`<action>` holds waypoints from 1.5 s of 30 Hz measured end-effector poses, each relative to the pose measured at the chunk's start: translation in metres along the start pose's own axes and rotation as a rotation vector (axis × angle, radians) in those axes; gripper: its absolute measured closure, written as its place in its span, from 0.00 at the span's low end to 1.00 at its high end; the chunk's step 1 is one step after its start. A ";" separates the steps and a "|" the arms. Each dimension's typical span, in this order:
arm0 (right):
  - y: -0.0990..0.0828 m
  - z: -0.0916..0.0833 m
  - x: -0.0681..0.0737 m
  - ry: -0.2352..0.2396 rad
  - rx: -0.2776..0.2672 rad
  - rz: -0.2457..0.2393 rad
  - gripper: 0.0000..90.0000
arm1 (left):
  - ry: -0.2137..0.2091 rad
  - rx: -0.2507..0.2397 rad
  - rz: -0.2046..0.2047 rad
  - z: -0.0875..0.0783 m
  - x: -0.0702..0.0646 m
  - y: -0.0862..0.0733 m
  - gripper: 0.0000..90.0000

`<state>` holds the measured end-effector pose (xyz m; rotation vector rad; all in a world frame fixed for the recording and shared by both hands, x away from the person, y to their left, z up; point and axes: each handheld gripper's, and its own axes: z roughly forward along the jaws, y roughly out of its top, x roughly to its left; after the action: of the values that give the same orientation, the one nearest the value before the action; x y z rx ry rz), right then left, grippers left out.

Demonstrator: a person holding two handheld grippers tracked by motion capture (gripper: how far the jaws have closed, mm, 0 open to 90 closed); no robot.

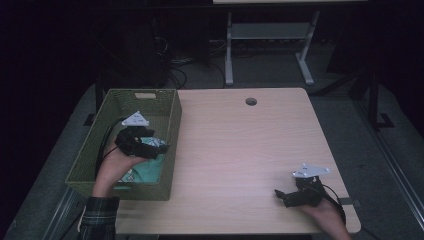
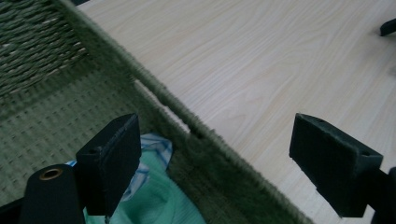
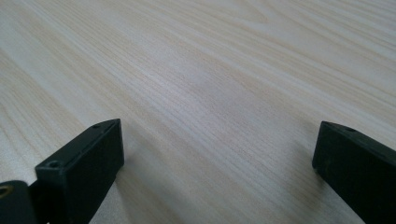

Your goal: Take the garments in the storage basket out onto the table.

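Note:
A green woven basket [image 1: 172, 131] stands on the left side of the table, and a mint-green cloth [image 1: 146, 170] lies in its near end. My left gripper [image 1: 161, 146] hovers open over the basket's right wall [image 2: 205, 140], one jaw above the cloth [image 2: 159, 196] and the other above the tabletop. My right gripper [image 1: 281, 195] rests low near the table's front right corner, open, with bare wood [image 3: 210, 116] between its jaws.
The light wooden table [image 1: 240, 150] has a round cable hole [image 1: 251, 101] near its far edge. Beyond the table stand a white desk frame [image 1: 270, 40] and cables on the dark floor.

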<state>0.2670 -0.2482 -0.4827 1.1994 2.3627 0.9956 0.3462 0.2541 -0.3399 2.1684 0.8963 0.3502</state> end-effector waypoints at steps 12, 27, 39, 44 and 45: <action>0.000 0.000 0.000 0.000 0.000 0.001 0.02 | 0.041 -0.006 -0.033 -0.007 0.017 -0.014 0.18; 0.000 0.000 0.000 0.000 0.000 0.001 0.02 | 0.088 0.015 -0.066 0.000 0.034 -0.034 0.18; 0.000 0.000 0.000 0.000 0.001 0.001 0.02 | 0.117 0.063 -0.075 0.010 0.043 -0.046 0.18; 0.000 0.000 0.000 0.000 0.001 0.001 0.02 | 0.124 0.089 -0.077 0.015 0.045 -0.050 0.18; 0.000 0.000 0.000 0.000 0.000 0.001 0.02 | 0.126 0.093 -0.077 0.016 0.045 -0.051 0.18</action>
<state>0.2669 -0.2481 -0.4827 1.2007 2.3629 0.9955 0.3617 0.3012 -0.3892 2.2085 1.0831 0.4183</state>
